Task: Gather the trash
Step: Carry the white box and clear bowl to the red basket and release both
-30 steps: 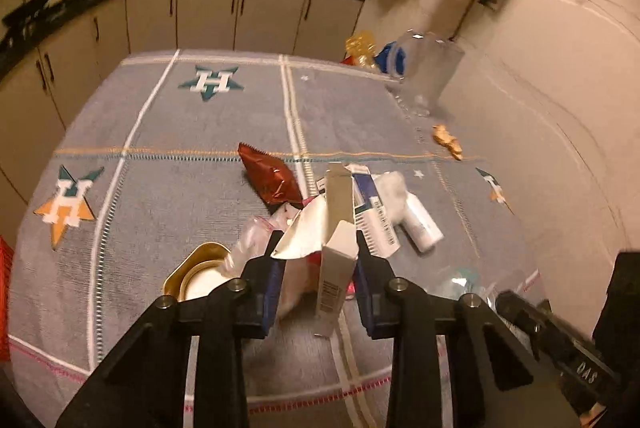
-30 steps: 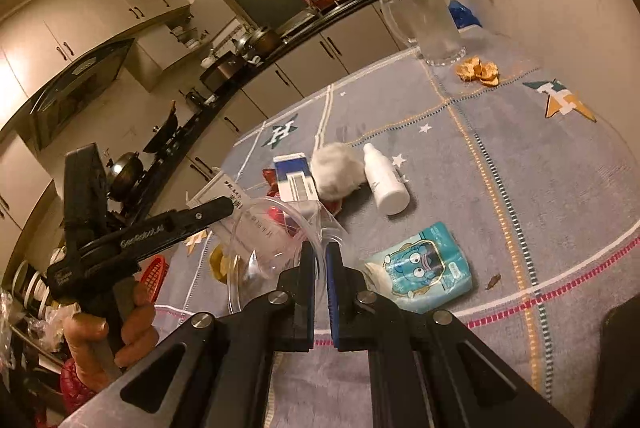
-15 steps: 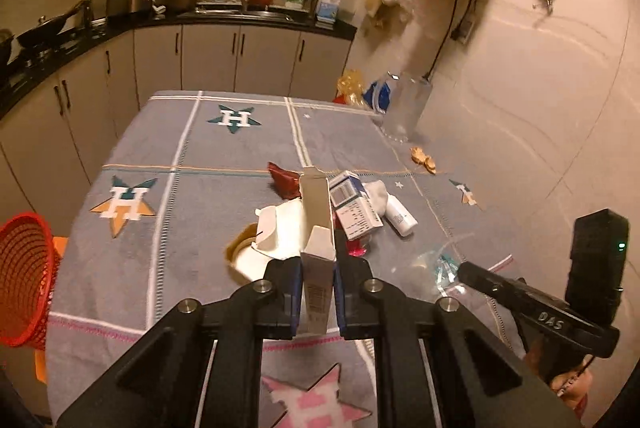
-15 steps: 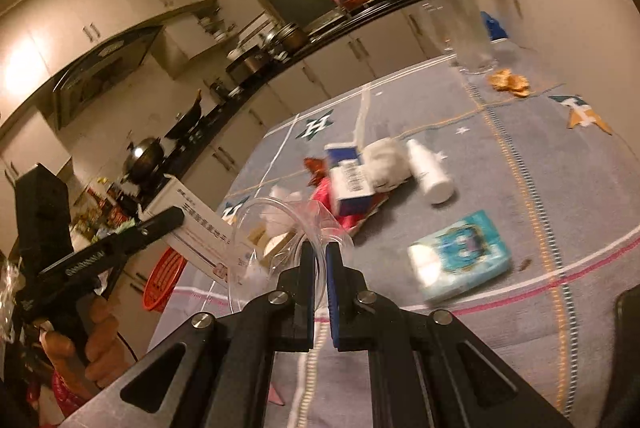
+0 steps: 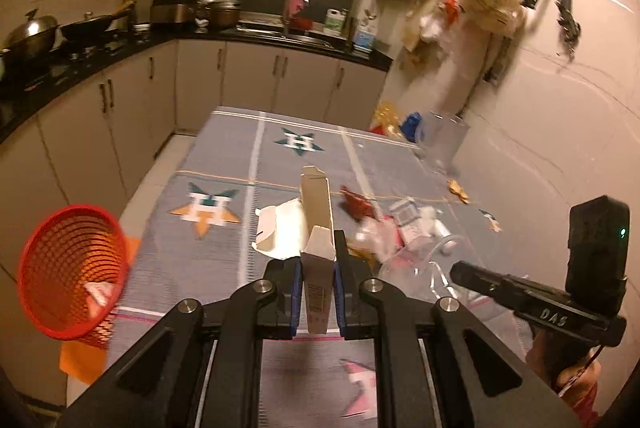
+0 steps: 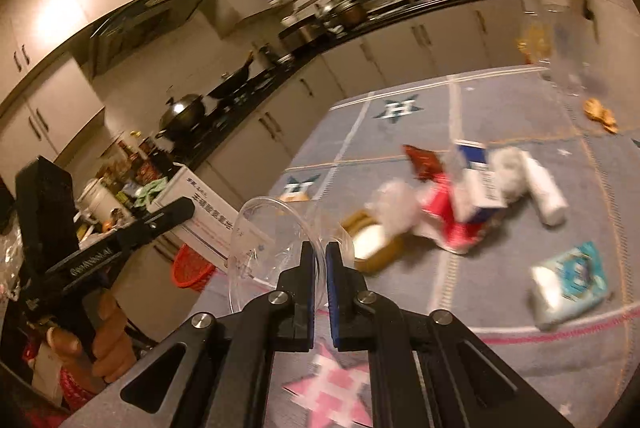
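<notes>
Both views were dim w/ a warm orange-yellow cast, indoor night lighting. Right wrist view had a bright glare patch on the upper cabinets [image 6: 52, 20] at left. Strong fisheye bending at edges, black vignette in corners. Motion blur smeared the trash pile [image 6: 448, 212] and the tissue pack [image 6: 568, 284]; the pink star [image 6: 332, 388] on the cloth was smeared too. In left wrist view the red basket [image 5: 68, 268] looked soft, and the wall clutter [image 5: 472, 4] was washed out, hazy.
</notes>
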`<state>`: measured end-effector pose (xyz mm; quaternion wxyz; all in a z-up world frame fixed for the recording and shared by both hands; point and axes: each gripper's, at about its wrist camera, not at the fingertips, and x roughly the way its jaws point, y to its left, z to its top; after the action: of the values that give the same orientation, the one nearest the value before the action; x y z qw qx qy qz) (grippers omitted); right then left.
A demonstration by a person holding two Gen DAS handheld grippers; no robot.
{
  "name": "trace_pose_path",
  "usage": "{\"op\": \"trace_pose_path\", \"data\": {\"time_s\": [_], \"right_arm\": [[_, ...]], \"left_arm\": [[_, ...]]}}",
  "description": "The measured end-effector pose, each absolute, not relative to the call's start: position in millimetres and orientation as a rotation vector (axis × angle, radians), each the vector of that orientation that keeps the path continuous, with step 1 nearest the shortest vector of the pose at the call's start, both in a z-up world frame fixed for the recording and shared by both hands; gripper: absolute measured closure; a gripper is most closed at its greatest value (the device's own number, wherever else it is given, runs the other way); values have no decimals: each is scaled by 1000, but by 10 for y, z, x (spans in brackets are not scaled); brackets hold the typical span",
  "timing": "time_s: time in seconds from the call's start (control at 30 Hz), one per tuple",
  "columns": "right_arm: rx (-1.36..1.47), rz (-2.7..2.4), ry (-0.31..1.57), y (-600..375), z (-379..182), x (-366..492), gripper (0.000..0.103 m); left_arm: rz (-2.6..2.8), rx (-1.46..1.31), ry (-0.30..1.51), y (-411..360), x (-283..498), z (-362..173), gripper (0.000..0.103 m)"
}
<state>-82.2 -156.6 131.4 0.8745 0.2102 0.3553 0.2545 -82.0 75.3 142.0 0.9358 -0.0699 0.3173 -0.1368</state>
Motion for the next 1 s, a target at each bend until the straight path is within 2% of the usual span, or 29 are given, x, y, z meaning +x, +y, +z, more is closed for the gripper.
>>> {"op": "trace_pose_path", "data": {"time_s": [0.47,1.0], "right_arm": [[366,746,798,-275,1574,-189,97],[287,867,982,1414,937,523,95]], "left_arm": [[-50,-215,611,2106,-797,1512,91],[186,-298,730,3160,-491,714,91]]}}
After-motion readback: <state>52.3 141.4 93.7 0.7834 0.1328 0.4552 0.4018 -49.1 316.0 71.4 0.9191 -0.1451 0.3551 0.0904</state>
